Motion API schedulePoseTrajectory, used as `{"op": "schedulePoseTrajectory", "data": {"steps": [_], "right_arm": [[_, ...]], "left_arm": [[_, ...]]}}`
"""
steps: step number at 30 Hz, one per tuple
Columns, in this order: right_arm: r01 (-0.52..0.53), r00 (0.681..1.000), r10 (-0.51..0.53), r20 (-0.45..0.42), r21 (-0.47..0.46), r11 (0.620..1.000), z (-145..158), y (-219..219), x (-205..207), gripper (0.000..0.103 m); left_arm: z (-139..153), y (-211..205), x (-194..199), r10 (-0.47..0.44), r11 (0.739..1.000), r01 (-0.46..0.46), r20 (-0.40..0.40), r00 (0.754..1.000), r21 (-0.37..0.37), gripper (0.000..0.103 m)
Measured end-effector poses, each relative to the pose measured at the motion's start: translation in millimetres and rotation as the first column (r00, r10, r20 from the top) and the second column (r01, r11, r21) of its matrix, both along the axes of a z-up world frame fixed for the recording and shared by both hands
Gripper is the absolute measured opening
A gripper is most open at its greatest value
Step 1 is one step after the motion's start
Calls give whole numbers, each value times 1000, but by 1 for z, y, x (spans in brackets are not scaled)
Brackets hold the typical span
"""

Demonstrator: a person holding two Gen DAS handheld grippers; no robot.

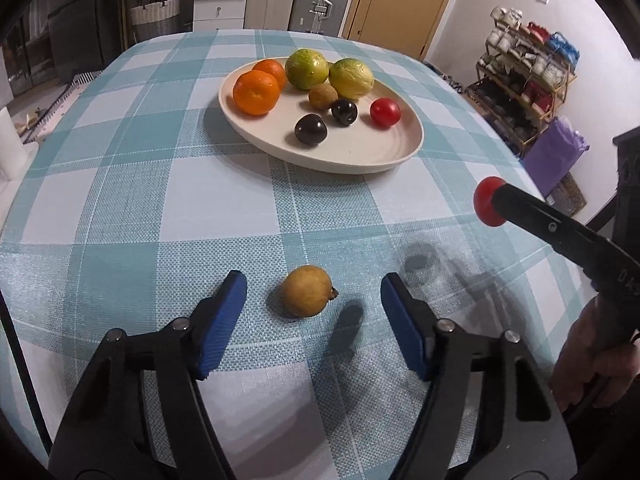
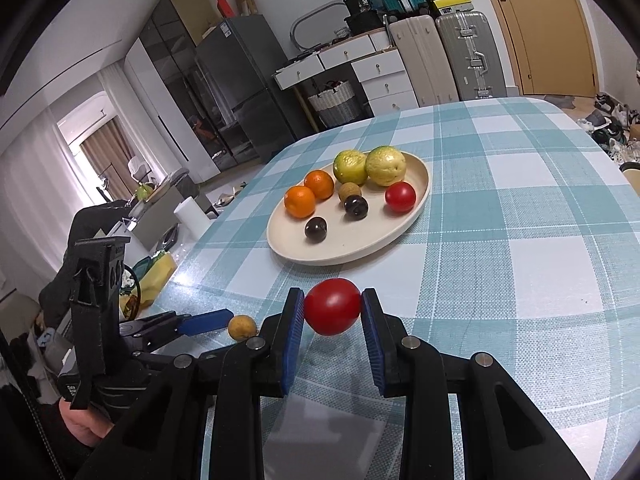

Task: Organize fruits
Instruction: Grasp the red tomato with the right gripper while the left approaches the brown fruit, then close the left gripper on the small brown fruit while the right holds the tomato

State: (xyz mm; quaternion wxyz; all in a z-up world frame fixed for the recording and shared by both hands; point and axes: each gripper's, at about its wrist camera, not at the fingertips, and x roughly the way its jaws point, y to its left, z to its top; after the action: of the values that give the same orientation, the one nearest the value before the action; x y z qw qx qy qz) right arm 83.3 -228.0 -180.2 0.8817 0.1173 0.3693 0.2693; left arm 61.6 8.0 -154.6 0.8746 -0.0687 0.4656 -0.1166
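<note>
A small tan fruit (image 1: pixel 306 291) lies on the checked tablecloth between the blue pads of my left gripper (image 1: pixel 314 292), which stands open with a gap on each side of the fruit. My right gripper (image 2: pixel 333 312) is shut on a red tomato (image 2: pixel 333 306), held above the cloth; in the left wrist view the tomato (image 1: pixel 488 201) shows at the right. The cream plate (image 1: pixel 360 156) further back carries two oranges (image 1: pixel 256 92), two green-yellow citrus fruits (image 1: pixel 307 69), a tan fruit, two dark plums (image 1: pixel 311 129) and another tomato (image 1: pixel 385 112).
The table (image 2: pixel 520 264) wears a teal and white checked cloth. Its left edge (image 2: pixel 188 264) lies close to my left gripper (image 2: pixel 206 322). Past the far edge stand drawers, suitcases and a shoe rack (image 1: pixel 524 80).
</note>
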Motion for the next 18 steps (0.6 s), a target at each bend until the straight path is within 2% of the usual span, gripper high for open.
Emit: {"op": "schedulePoseTrajectory", "data": {"steps": [2,4,5,7,8,18], "right_arm": [[6,1000,-6,2,5,1000,0,-2,0,30],[11,1000,-11,2,12,1000,0,-3,0,30],[13,1000,-13,1,12,1000,0,-3,0,30],[14,1000,-14,3,13,1000,0,-3,0,30],[14,1000,-14,3,12,1000,0,-3,0,30],[6,1000,-6,0,3,1000,1,2,-1,30]], "left_arm": [[0,4,-1,0,1000,0,6,1000,-20,65],[0,7,-2,5,999,-5,10,1000,-32,50],[0,10,-2,8,999,-7,12,1000,-37,46],[0,13,-2,8,999,-7,11,1000,-44,27],[-1,14,-2,-2,998,2,6,1000,-62,24],[-1,17,-4,-26,994,27,10,1000,-103,24]]}}
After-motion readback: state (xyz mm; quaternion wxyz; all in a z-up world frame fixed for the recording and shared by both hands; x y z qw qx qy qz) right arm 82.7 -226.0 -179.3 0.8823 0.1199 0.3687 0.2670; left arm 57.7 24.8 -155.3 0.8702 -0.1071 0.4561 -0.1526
